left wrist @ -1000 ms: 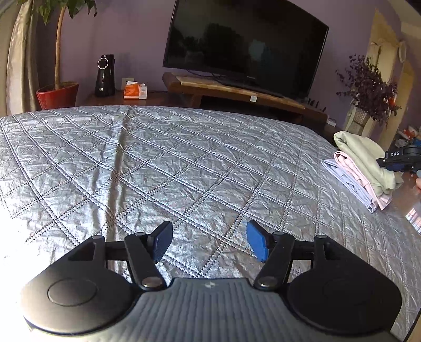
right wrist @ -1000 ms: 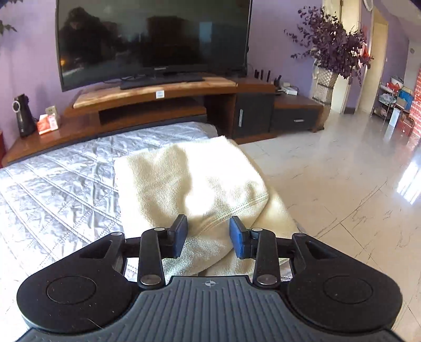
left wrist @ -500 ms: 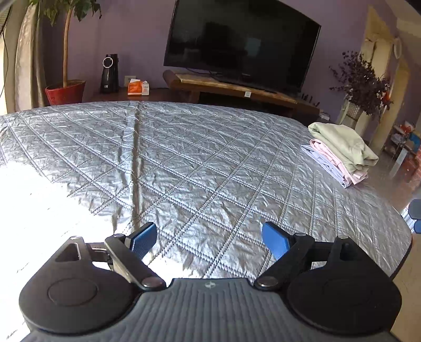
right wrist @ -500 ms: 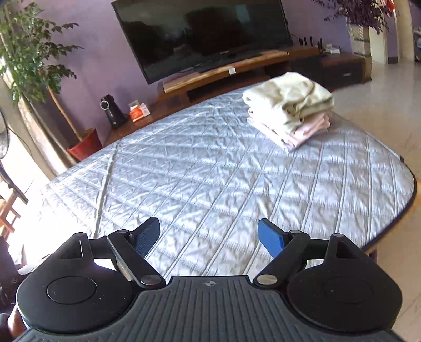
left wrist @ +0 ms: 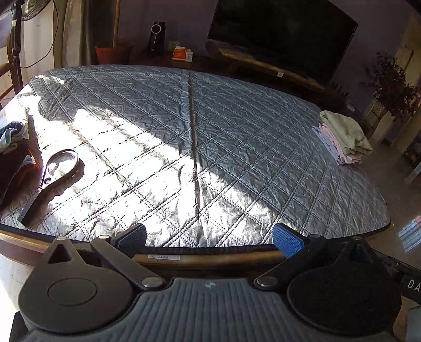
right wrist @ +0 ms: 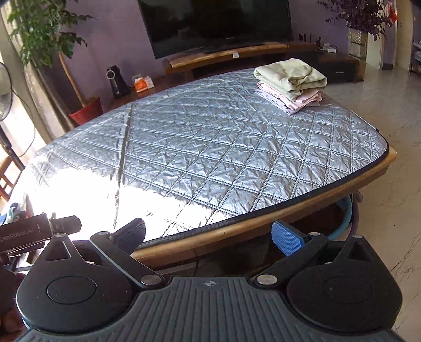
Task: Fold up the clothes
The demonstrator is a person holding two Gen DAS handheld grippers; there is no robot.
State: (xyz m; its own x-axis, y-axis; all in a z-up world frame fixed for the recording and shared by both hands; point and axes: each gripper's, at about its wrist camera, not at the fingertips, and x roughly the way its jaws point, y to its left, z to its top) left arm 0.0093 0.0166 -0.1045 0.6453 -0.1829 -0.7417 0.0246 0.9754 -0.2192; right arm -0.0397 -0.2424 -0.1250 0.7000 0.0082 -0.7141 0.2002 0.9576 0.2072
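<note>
This was a home living room. A large flat television [right wrist: 218,23] stood on a long wooden media console [right wrist: 231,54] against a purple wall. A potted tree in a red pot [right wrist: 86,110] stood by the curtained window, and a vase of dark dried flowers [right wrist: 360,15] near a doorway. A wooden table under a quilted silver cover [right wrist: 210,157] filled the middle, a stack of folded clothes [right wrist: 289,84] at its far right corner.
</note>
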